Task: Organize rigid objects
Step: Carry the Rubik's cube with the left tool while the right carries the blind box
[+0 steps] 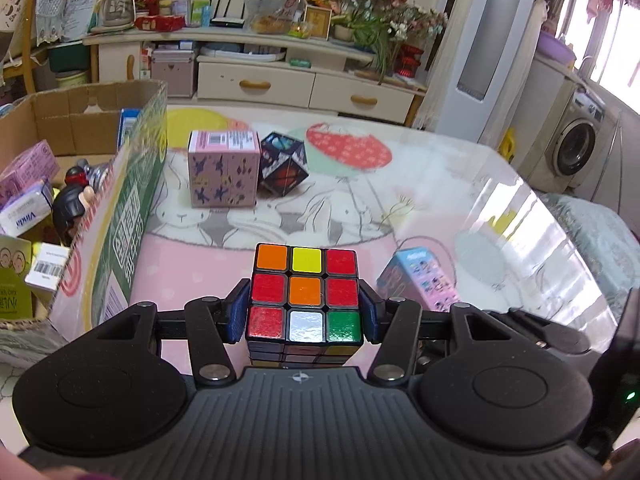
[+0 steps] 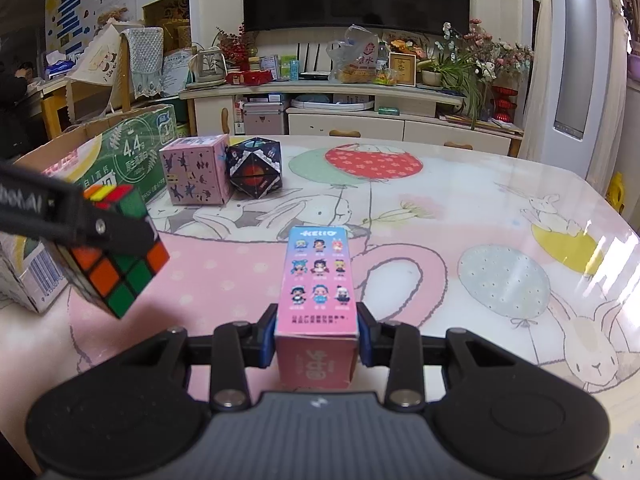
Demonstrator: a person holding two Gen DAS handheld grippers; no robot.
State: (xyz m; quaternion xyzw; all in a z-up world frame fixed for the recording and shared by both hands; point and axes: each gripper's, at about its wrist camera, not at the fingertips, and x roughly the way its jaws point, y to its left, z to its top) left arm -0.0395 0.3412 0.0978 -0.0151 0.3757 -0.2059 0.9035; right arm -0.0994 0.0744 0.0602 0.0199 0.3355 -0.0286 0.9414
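My left gripper (image 1: 305, 312) is shut on a Rubik's cube (image 1: 306, 294) and holds it above the table; the cube also shows in the right wrist view (image 2: 114, 256), lifted, at the left. My right gripper (image 2: 317, 334) is shut on a tall pink-and-blue figure box (image 2: 318, 280) that stands on the table; the box also shows in the left wrist view (image 1: 420, 284). A pink patterned box (image 1: 222, 168) and a dark folding cube (image 1: 283, 162) sit side by side further back. An open cardboard box (image 1: 120, 216) stands at the left.
The cardboard box holds several small packs and a dark figurine (image 1: 72, 202). The table (image 1: 460, 200) has a glossy cartoon-print cover and its right edge curves away. A cabinet with drawers (image 1: 304, 84) stands behind the table.
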